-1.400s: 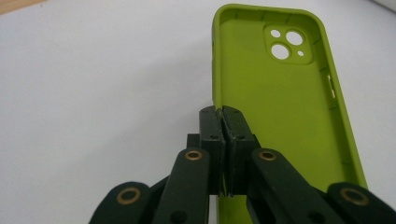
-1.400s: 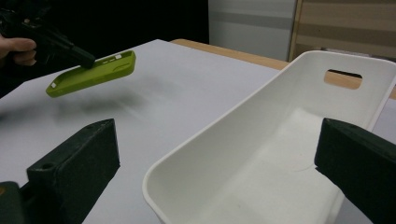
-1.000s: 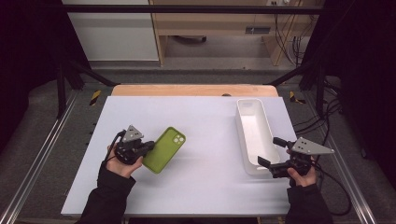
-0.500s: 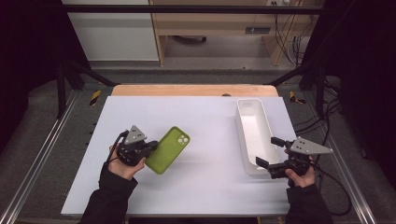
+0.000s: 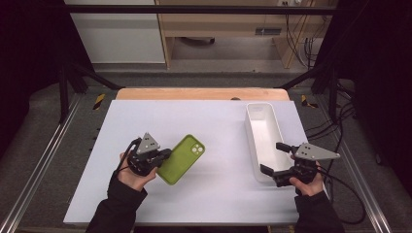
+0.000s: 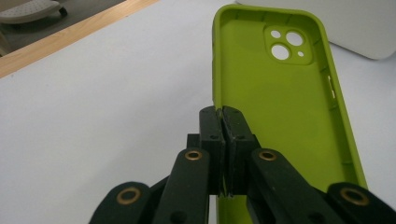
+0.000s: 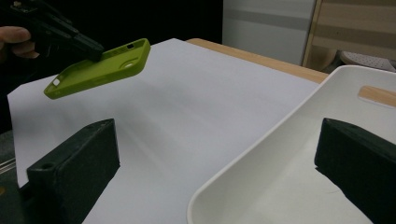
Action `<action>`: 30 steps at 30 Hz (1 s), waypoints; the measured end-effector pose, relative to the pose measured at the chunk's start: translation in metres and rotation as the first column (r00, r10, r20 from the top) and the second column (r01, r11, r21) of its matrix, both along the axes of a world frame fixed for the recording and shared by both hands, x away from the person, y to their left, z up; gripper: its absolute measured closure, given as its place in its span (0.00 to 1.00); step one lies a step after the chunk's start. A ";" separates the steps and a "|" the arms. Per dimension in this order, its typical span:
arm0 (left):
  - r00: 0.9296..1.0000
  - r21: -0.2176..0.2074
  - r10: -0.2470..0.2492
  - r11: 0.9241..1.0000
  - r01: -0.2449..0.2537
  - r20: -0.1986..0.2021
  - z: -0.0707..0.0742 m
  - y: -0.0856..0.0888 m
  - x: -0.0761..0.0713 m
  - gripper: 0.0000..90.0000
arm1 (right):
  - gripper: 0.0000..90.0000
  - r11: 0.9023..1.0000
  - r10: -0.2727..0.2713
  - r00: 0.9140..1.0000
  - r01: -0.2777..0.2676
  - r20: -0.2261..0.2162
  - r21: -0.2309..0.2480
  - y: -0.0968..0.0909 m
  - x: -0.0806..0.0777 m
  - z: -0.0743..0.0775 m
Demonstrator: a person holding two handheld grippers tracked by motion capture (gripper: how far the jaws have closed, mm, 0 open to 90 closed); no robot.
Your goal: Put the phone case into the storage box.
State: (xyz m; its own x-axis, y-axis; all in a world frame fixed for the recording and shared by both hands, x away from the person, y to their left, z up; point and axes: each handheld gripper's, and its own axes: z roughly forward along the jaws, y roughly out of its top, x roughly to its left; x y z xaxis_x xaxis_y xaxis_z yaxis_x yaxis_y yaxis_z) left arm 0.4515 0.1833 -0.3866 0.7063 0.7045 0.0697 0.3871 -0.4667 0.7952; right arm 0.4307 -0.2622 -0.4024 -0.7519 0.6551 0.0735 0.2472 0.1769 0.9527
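The phone case [image 5: 183,158] sat left of the table's [image 5: 218,121] middle, raised off the surface (its far end tilted upward), with the left gripper [image 5: 163,156] just to its left, fingers [image 6: 224,135] pinched on its near edge. The tray [image 5: 264,141] lay lengthwise along the table's right side, well apart from the case. The right gripper [image 5: 275,158] was at the tray's near end, one finger on each side of its near wall.

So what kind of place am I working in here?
Probably a lab recording bench: a white tabletop inside a black metal frame, loose cables behind, and a hand-held left gripper holding a green silicone phone case.
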 end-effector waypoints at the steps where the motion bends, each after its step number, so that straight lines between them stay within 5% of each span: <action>1: 1.000 -0.001 -0.004 1.000 0.004 0.001 0.000 -0.002 -0.001 0.98 | 0.01 1.000 0.001 1.000 -0.001 -0.001 -0.001 0.001 0.000 0.000; 30: 0.993 0.054 -0.118 0.992 0.116 0.024 -0.003 -0.037 -0.015 0.98 | 0.01 0.997 0.056 0.998 -0.058 -0.026 -0.048 0.043 -0.001 0.008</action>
